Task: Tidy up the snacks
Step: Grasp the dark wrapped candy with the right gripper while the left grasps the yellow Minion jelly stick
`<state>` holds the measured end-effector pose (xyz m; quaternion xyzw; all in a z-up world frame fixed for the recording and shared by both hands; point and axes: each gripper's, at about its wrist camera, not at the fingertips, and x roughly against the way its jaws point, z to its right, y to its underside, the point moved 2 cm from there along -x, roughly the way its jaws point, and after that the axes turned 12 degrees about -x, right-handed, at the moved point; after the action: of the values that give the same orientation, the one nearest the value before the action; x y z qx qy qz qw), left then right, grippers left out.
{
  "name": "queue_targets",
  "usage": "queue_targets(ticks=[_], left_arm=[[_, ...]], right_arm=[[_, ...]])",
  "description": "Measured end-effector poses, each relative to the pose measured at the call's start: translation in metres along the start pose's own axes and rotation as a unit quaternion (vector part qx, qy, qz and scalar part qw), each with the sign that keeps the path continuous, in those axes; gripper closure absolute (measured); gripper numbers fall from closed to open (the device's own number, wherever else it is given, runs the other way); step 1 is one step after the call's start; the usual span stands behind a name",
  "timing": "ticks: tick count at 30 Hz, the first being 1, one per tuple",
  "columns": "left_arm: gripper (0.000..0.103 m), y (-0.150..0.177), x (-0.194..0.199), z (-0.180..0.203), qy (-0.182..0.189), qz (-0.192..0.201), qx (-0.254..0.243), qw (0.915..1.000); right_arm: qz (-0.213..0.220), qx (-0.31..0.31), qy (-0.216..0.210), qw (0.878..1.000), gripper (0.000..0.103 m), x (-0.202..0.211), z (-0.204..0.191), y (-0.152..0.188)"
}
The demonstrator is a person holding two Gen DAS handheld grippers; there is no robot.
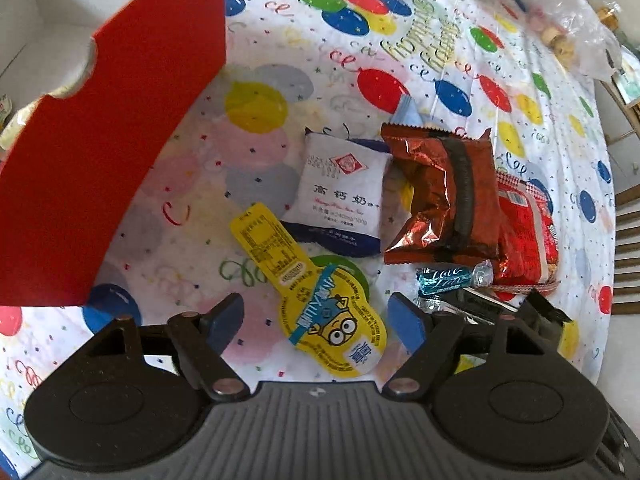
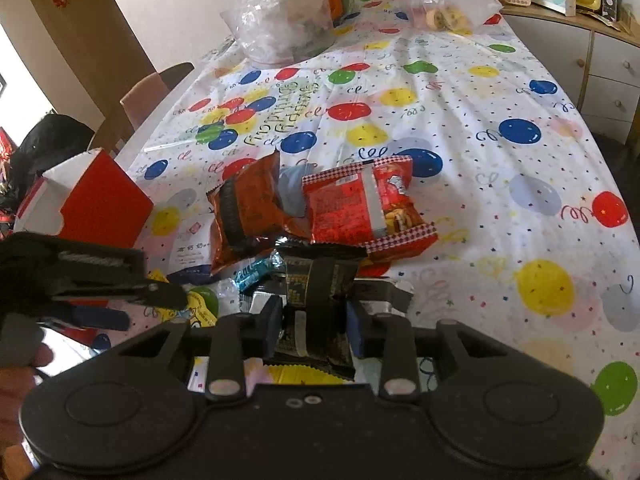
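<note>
A pile of snacks lies on the balloon-print tablecloth (image 1: 400,40). My left gripper (image 1: 316,316) hangs open over a yellow cartoon-print packet (image 1: 332,332), its blue pads clear of it on either side. Beyond it lie a white biscuit packet (image 1: 340,196), a brown foil packet (image 1: 444,192), a red packet (image 1: 524,232) and a teal candy (image 1: 444,278). A red box (image 1: 120,140) with a white inside stands at the left. My right gripper (image 2: 314,316) is shut on a black snack packet (image 2: 316,280), which stands up between its pads. The left gripper (image 2: 120,300) shows at the right wrist view's left edge.
Clear plastic bags (image 2: 280,20) with more food sit at the table's far end. A chair (image 2: 148,92) stands along the left side, and a wooden cabinet (image 2: 600,60) with clutter on top is at the right. A person's hand (image 2: 16,380) shows at the lower left.
</note>
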<state>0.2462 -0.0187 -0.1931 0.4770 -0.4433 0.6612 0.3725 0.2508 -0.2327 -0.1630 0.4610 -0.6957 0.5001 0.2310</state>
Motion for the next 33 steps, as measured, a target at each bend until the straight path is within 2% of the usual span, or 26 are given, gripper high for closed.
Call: queue_targets(ticks=[8, 13, 17, 22, 27, 33], left_arm=[[0.032, -0.003, -0.009, 0.016, -0.018, 0.001, -0.023, 0.9996], [0.042, 0.0, -0.008, 0.018, -0.034, 0.008, -0.038, 0.9987], [0.049, 0.004, -0.006, 0.013, -0.027, 0.017, -0.041, 0.9986], [0.069, 0.006, -0.001, 0.003, -0.014, 0.026, -0.049, 0.9984], [0.07, 0.005, -0.003, -0.006, 0.01, 0.017, -0.043, 0.9989], [0.07, 0.003, -0.002, -0.002, 0.0, 0.005, -0.027, 0.9996]], right_arm=[[0.008, 0.002, -0.009, 1.0, 0.071, 0.015, 0.005, 0.002], [0.01, 0.004, -0.008, 1.0, 0.071, 0.02, 0.007, 0.004], [0.01, 0.005, -0.008, 1.0, 0.071, 0.021, 0.007, 0.005], [0.013, 0.007, -0.009, 1.0, 0.071, 0.023, 0.006, 0.005], [0.014, 0.011, -0.009, 1.0, 0.071, 0.024, 0.0, 0.009], [0.017, 0.015, -0.01, 1.0, 0.071, 0.028, -0.008, 0.013]])
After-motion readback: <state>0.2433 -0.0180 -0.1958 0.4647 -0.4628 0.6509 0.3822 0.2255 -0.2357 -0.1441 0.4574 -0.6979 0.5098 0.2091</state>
